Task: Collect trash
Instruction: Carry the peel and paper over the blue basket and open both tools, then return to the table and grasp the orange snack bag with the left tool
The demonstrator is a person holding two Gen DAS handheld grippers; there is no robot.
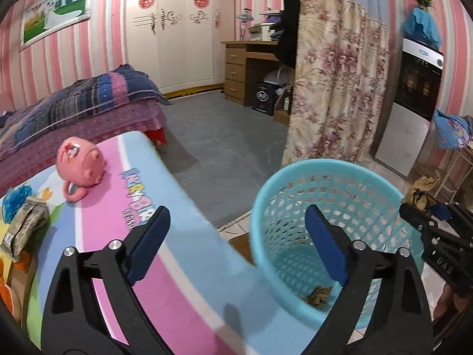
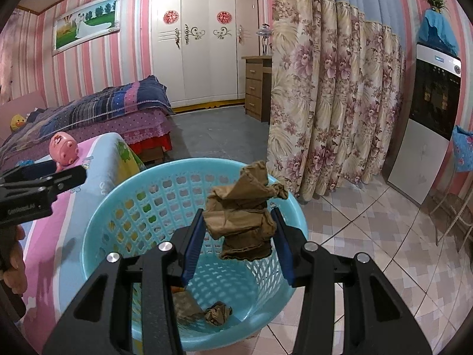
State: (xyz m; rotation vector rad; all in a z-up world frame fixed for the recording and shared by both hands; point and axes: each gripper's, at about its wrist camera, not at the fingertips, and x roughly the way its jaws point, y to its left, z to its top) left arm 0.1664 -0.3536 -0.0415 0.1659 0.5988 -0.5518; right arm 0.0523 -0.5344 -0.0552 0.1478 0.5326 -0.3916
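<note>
A light blue perforated basket (image 2: 97, 227) stands on the tiled floor beside the table; it also shows in the left wrist view (image 1: 263, 195). My right gripper (image 2: 239, 230) is shut on a crumpled brown paper (image 2: 242, 216) and holds it above the basket's opening. Small crumpled brown scraps (image 2: 217, 312) lie at the basket bottom. My left gripper (image 1: 236, 245) is open and empty, over the table edge next to the basket. The right gripper with the brown paper (image 1: 422, 192) shows at the right of the left wrist view.
The table has a pink and blue cartoon cover (image 1: 183, 254). A pink piggy bank (image 1: 81, 162), a blue crumpled thing (image 1: 14, 201) and a patterned packet (image 1: 23, 227) lie on it. A bed (image 2: 97, 112), floral curtain (image 2: 334, 103) and water dispenser (image 2: 428, 112) stand around.
</note>
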